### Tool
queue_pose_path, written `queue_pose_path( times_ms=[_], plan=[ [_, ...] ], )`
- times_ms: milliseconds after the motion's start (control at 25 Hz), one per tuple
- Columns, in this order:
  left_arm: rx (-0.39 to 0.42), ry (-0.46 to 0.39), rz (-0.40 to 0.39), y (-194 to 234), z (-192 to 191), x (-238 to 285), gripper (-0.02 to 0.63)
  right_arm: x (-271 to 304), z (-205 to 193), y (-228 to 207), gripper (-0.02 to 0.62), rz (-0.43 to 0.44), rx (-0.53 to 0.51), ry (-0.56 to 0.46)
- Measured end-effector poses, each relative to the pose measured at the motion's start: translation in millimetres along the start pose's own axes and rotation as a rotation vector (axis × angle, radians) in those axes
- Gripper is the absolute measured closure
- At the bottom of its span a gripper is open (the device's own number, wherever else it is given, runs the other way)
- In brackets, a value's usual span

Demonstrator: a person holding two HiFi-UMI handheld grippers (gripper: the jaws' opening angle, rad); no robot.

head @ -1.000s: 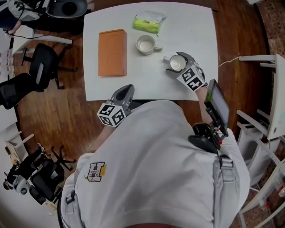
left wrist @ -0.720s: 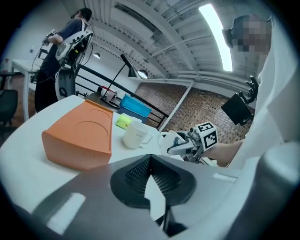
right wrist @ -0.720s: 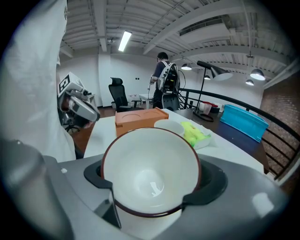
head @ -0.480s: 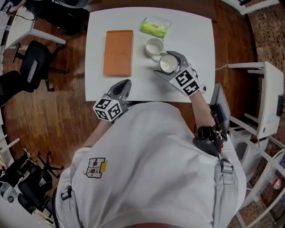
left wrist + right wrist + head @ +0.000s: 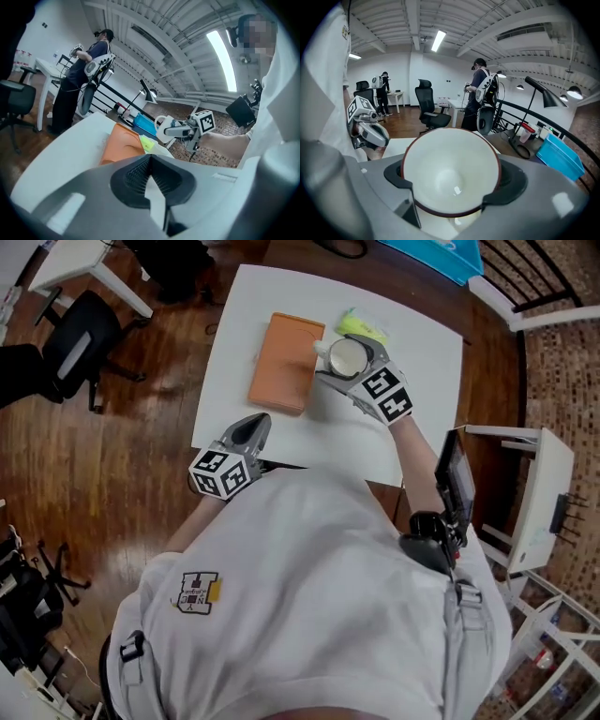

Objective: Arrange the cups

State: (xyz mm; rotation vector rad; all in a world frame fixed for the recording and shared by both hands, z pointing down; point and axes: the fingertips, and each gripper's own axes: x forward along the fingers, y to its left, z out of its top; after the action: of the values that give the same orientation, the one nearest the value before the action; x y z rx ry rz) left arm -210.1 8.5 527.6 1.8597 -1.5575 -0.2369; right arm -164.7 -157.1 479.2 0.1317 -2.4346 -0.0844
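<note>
my right gripper [image 5: 349,360] clamps the white cup [image 5: 450,168] in wide jaws, i think for carrying; the left gripper [image 5: 150,174] rests closed, empty.

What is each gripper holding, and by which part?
The right gripper clamps the white, dark-rimmed ceramic cup across its outer wall, near the rim. The left gripper is shut on nothing.

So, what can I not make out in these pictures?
- Table under the held cup: right gripper view, the cup fills it.
- Green packet: head view, partly behind the right gripper; print too small.
- Orange board: left gripper view, near end hidden by the shut left gripper.
</note>
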Motion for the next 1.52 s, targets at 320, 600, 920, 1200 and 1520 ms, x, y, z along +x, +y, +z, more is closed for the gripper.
queue_pose_path(
  times_ms=[320,600,920,1200,1520],
  plan=[
    [-0.058,-0.100,0.101,37.8,10.3,-48.4,0.606,86.8,22.3,-18.3,0.183,0.023,0.004,0.055],
    [-0.102,-0.124,0.169,48.9,2.2,-70.5,0.606,127.1,1.2,-19.1,0.183,0.027,0.026,0.104],
    [-0.114,-0.120,0.196,44.8,-5.8,-78.0,0.606,132.3,-5.4,-20.5,0.183,0.025,0.053,0.081],
    [-0.106,-0.110,0.192,42.9,-10.0,-73.4,0.606,136.4,-6.9,-19.1,0.189,0.040,0.050,0.079],
    [-0.110,-0.122,0.198,43.8,-8.3,-74.0,0.606,137.3,-7.2,-20.9,0.187,0.046,0.048,0.076]
  ],
)
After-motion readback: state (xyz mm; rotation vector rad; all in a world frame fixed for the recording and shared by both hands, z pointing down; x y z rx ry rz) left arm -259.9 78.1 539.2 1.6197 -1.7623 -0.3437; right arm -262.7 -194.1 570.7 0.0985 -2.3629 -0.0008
